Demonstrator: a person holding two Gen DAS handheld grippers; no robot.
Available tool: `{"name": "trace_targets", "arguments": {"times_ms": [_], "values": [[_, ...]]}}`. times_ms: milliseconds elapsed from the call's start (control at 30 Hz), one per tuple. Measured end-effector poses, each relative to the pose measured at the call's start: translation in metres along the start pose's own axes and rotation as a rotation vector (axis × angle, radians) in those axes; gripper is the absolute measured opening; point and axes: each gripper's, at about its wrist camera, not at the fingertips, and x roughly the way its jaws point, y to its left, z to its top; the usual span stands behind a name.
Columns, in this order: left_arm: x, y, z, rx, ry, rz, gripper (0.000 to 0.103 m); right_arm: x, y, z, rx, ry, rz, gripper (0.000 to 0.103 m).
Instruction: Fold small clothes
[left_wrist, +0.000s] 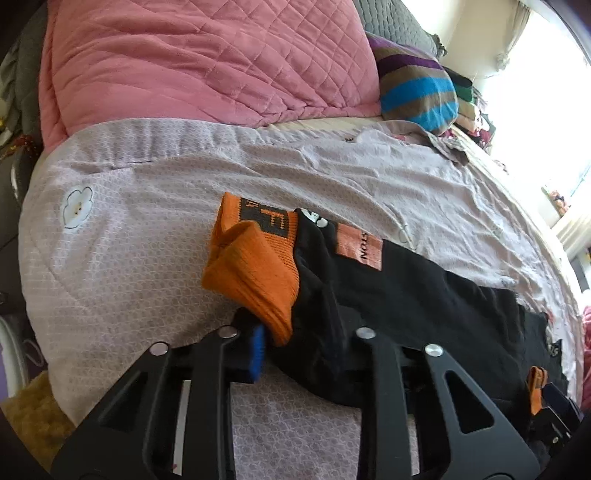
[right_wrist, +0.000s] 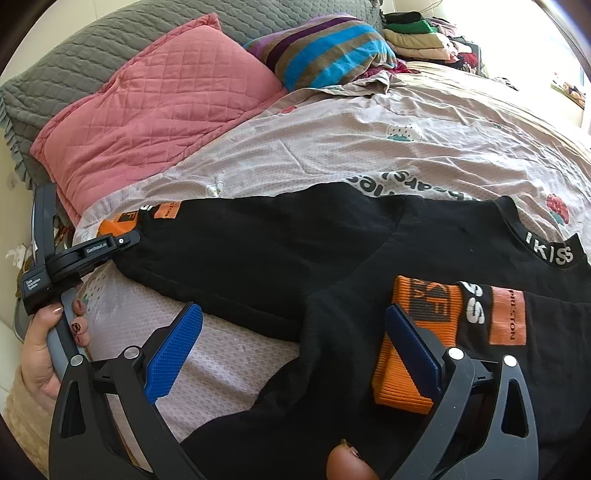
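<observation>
The black shirt (right_wrist: 295, 251) lay flat on the bed (right_wrist: 369, 147), sleeves spread. The left hand-held gripper (left_wrist: 295, 332) was clamped on the orange cuff (left_wrist: 255, 280) of one sleeve. The right hand-held gripper (right_wrist: 295, 343) stood open, its pads straddling the other sleeve, near that sleeve's orange cuff (right_wrist: 413, 350)

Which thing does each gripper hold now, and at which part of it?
The left gripper is shut on the black shirt at its left sleeve end, by the orange cuff. The right gripper is open and holds nothing.
</observation>
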Motion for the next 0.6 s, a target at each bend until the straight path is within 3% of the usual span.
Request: {"name": "trace_targets", "arguments": {"times_ms": [367,600], "values": [[-0.045,-0.019,0.003,0.009,-0.075,-0.152,0.009,-0.017,-0.017,-0.007,0.044,-0.022,-0.01,0.098],[-0.071,-0.045,-0.003,0.045,-0.108,-0.204,0.008,-0.037,-0.027,-0.011,0.071,-0.058,-0.008,0.098]]}}
